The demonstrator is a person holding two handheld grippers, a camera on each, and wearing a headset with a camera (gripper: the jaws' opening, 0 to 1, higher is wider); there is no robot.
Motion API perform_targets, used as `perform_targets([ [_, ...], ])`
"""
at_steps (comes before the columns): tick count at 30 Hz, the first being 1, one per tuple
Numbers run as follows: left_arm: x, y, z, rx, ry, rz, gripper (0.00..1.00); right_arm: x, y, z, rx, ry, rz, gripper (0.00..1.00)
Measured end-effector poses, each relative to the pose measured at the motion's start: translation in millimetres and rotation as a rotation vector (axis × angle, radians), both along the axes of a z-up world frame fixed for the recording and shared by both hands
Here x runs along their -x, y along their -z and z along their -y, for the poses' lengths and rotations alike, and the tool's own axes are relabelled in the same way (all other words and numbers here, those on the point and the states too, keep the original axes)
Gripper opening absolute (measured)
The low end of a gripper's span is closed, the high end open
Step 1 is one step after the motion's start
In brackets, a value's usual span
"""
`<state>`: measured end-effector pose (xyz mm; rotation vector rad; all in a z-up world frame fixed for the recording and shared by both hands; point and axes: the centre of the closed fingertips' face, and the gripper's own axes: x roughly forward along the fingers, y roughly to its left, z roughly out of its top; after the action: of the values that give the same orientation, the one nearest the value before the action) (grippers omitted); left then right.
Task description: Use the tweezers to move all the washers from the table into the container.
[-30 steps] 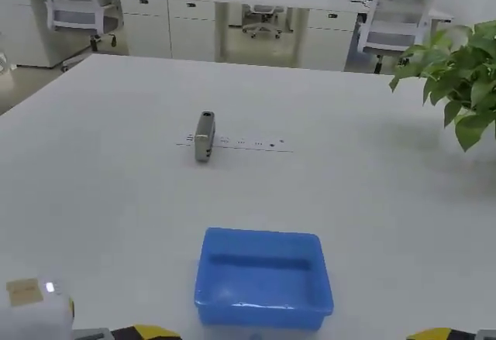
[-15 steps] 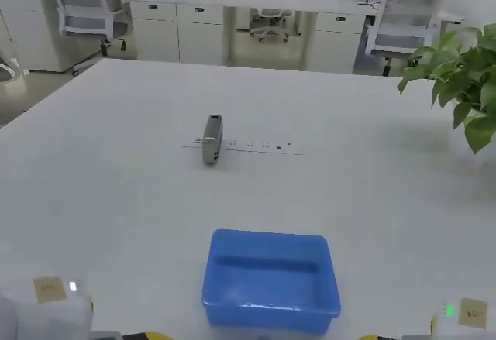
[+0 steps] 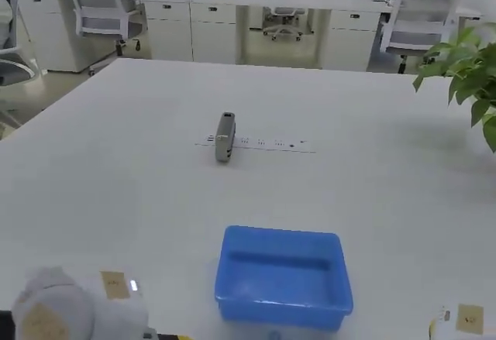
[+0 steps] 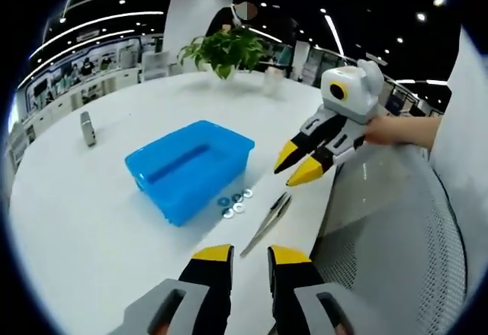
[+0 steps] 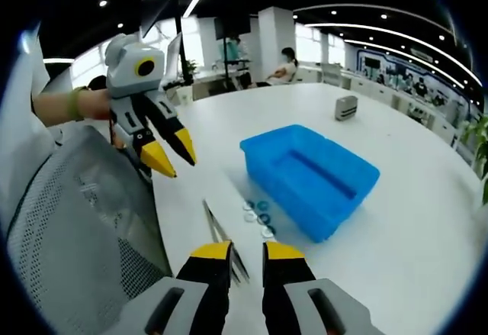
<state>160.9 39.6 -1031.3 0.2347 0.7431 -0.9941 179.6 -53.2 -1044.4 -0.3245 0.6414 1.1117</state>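
Item 1: left gripper (image 4: pixel 248 262), black two-jaw tool with yellow tips; in the left gripper view its jaws rise at 6 o'clock, parted by a narrow gap, nothing held; in the right gripper view it hangs in the air at 10 o'clock, above the table edge, tips slightly apart.

Item 2: right gripper (image 5: pixel 246 255), same make; jaws a little apart and empty; in the left gripper view it hovers at 2 o'clock, held by a hand.

Item 3: slim silver metal tweezers (image 4: pixel 267 224); lying flat on the white table (image 3: pixel 116 185), touched by neither gripper; just ahead of the right gripper's tips in the right gripper view.

Item 4: small flat metal ring washers (image 4: pixel 235 201); a loose cluster on the table, between the tweezers and the container, just beside the container's wall; at 4 o'clock of it in the left gripper view.

Item 5: blue rectangular plastic container (image 3: pixel 283 278); upright near the table's front edge; I cannot tell whether anything lies inside.

Item 6: small grey metal block (image 3: pixel 225 136); at 11 o'clock of the container in the head view, well apart.

Item 7: green leafy plant (image 3: pixel 465 69); at the table's 2 o'clock side.
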Motion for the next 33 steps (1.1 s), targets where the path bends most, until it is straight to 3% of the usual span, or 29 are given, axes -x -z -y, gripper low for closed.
perform_targets([
  [2,0.1,5.1,2.2,-0.043,0.042,0.008,0.13,3.5,1.7,-2.0,0.014,-0.023,0.004,0.11],
  [13,-1.5,27.7,8.2,-0.176,0.182,0.013,0.06,12.5,7.5,-8.3,0.048,-0.088,0.009,0.09],
  [23,-9.7,33.6,16.4,-0.223,0.243,0.024,0.02,15.6,10.5,-8.7,0.066,-0.109,0.008,0.08],
  [28,-10.9,40.1,17.7,-0.279,0.301,0.034,0.01,13.8,11.4,-6.1,0.071,-0.099,0.007,0.07],
  [33,-11.5,42.5,18.2,-0.3,0.332,0.038,0.03,13.7,11.5,-6.0,0.07,-0.099,0.005,0.07],
])
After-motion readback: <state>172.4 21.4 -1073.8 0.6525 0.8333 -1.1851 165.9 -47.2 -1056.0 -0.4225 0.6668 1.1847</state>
